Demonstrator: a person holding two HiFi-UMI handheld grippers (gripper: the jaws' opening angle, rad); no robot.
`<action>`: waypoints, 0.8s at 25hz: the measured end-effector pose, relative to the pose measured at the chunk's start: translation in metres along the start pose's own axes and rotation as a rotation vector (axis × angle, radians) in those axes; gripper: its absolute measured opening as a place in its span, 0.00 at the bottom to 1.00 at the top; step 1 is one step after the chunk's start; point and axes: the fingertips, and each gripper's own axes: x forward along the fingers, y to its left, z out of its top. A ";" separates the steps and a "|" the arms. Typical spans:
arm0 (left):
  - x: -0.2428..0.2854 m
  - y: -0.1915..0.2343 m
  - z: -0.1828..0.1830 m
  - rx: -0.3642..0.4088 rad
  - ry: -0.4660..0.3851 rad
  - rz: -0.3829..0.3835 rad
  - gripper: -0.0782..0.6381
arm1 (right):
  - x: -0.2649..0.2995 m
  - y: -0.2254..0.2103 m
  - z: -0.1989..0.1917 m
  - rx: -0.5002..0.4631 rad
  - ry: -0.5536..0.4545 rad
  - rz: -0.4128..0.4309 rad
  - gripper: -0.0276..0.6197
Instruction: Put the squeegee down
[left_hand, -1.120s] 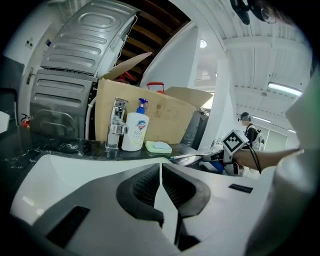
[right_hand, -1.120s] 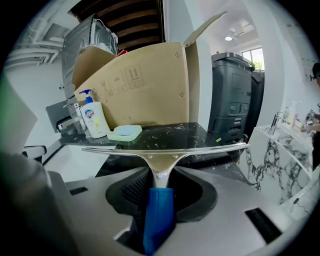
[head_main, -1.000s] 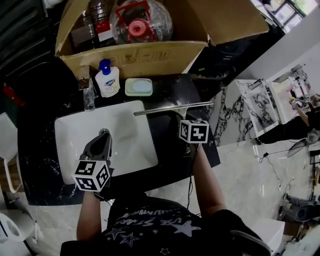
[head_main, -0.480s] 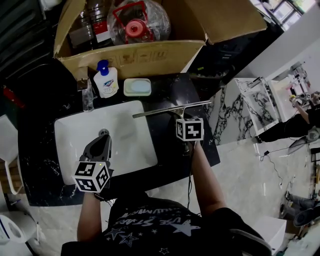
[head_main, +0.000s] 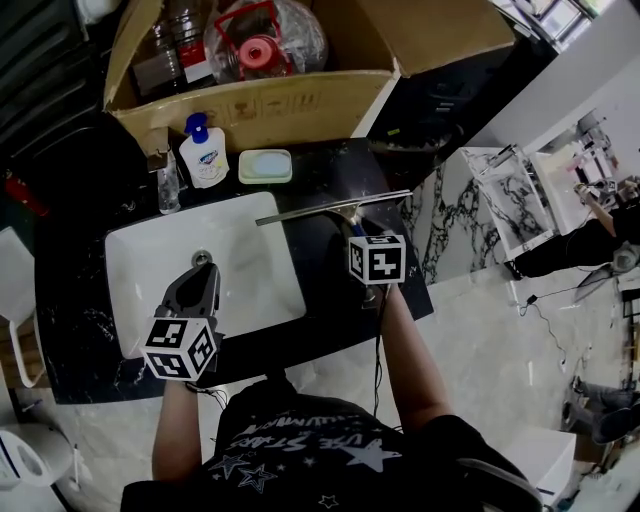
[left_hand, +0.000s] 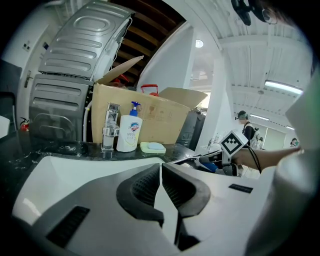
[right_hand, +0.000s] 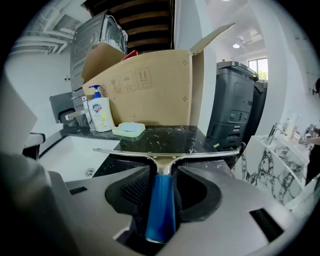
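Over the black countertop (head_main: 335, 172), at 3 o'clock of the white sink (head_main: 140, 262), the right gripper (head_main: 354, 228) is clamping the squeegee (head_main: 330, 210) by its blue handle (right_hand: 160, 210), jaws pressing on either side of it. Its metal blade (right_hand: 150, 152) is lying crosswise at 12 o'clock of the jaws, roughly level, with its left tip reaching over the sink's right edge. Whether the blade is touching the stone cannot be told; it seems to be hanging just above it.

Doing this well probably means shifting the tool toward 3 o'clock, so the whole blade is sitting over bare counter and not overhanging the basin, then lowering it flat until blade and handle are both resting before the jaws are parting. Opening early would likely be letting the blade clatter or tip toward the sink. The soap dish (head_main: 265, 166), at 11 o'clock of the blade, is worth staying clear of.

The left gripper (head_main: 203, 270) is hovering over the sink near the drain, jaws together on nothing, and is not needing to join
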 end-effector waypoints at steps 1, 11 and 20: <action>-0.003 -0.004 0.001 0.005 -0.004 0.000 0.15 | -0.006 0.001 0.001 0.002 -0.013 0.005 0.28; -0.047 -0.055 0.001 0.039 -0.041 0.005 0.15 | -0.089 0.017 0.004 0.022 -0.170 0.071 0.27; -0.091 -0.101 -0.011 0.053 -0.067 0.015 0.15 | -0.161 0.031 -0.016 0.001 -0.257 0.121 0.14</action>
